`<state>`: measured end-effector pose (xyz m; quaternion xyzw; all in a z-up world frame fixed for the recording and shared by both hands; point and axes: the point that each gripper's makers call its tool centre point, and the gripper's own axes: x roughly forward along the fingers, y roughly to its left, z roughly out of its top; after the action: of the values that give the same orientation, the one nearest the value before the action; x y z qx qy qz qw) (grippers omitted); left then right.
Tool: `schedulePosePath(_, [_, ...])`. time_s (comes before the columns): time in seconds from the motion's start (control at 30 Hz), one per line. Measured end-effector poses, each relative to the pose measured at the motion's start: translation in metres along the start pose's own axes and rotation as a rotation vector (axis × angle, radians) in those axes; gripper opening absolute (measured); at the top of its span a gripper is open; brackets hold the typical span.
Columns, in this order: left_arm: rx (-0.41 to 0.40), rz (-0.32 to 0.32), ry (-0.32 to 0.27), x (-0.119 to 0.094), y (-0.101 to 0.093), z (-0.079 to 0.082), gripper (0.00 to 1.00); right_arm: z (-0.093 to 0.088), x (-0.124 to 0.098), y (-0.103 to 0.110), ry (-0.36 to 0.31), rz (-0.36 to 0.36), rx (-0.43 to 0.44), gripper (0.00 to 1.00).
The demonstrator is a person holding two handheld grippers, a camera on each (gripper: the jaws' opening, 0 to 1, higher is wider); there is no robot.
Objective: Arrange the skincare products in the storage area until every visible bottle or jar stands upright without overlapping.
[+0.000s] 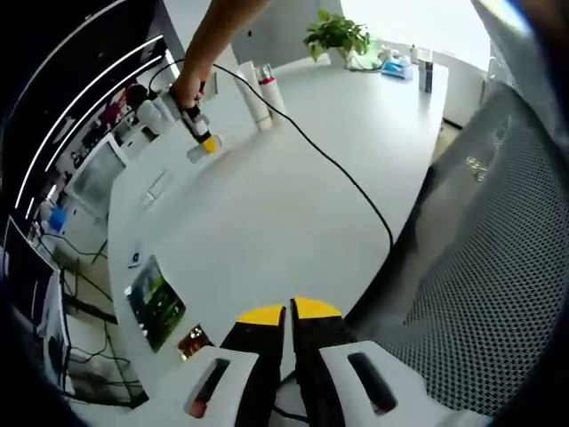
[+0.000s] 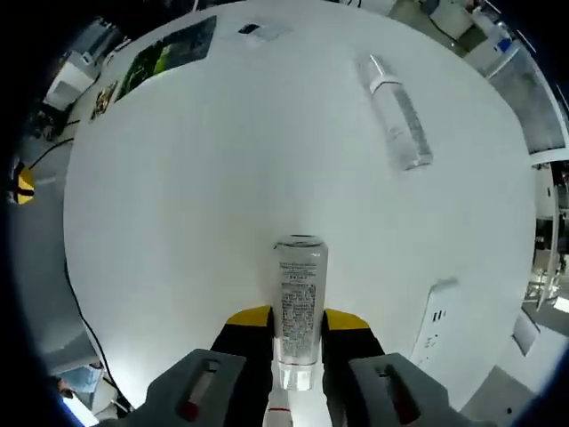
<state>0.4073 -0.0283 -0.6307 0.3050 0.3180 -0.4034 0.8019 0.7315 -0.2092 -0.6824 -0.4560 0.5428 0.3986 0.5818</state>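
A white table point(image 2: 178, 222) spreads beneath both grippers. The right gripper point(image 2: 298, 322) clamps a clear labelled bottle point(image 2: 300, 302) above the tabletop; a second clear bottle point(image 2: 397, 116) lies flat well beyond. The left gripper point(image 1: 288, 313) holds its jaws together, empty, at the table's near edge.

Looks like an office or lab-type workspace. There's a big white curved surface point(image 1: 267, 213) with a black cable point(image 1: 347, 178) running across it, a mesh-backed office chair point(image 1: 480, 258) pulled up beside it, a potted plant point(image 1: 338, 36) at the far end, and shelving with cluttered electronics and wires point(image 1: 80, 160) along one side.
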Motion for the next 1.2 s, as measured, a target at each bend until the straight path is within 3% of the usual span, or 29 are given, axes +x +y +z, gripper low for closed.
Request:
schedulePosePath(0.17, [0.002,0.021,-0.027,-0.004,0.003,0.004,0.02,0.011,-0.031,0.025,-0.052,-0.029,-0.009,0.12])
schedulePosePath(0.37, [0.011,0.043,-0.062,-0.007,0.006,0.01,0.03,0.02,-0.048,0.098,-0.087,-0.004,-0.077,0.12])
schedulePosePath(0.57, [0.038,0.038,-0.049,-0.005,0.003,0.009,0.03,0.027,-0.065,0.176,-0.138,0.06,-0.069,0.12])
schedulePosePath(0.7, [0.044,0.034,-0.036,-0.004,0.003,0.007,0.03,0.027,-0.075,0.213,-0.146,0.084,-0.085,0.12])
schedulePosePath(0.9, [0.049,0.035,-0.021,-0.004,0.001,0.006,0.05,0.021,-0.081,0.239,-0.149,0.119,-0.095,0.12])
schedulePosePath(1.2, [0.061,0.04,0.02,-0.002,0.001,0.0,0.07,0.011,-0.088,0.252,-0.104,0.125,-0.122,0.12])
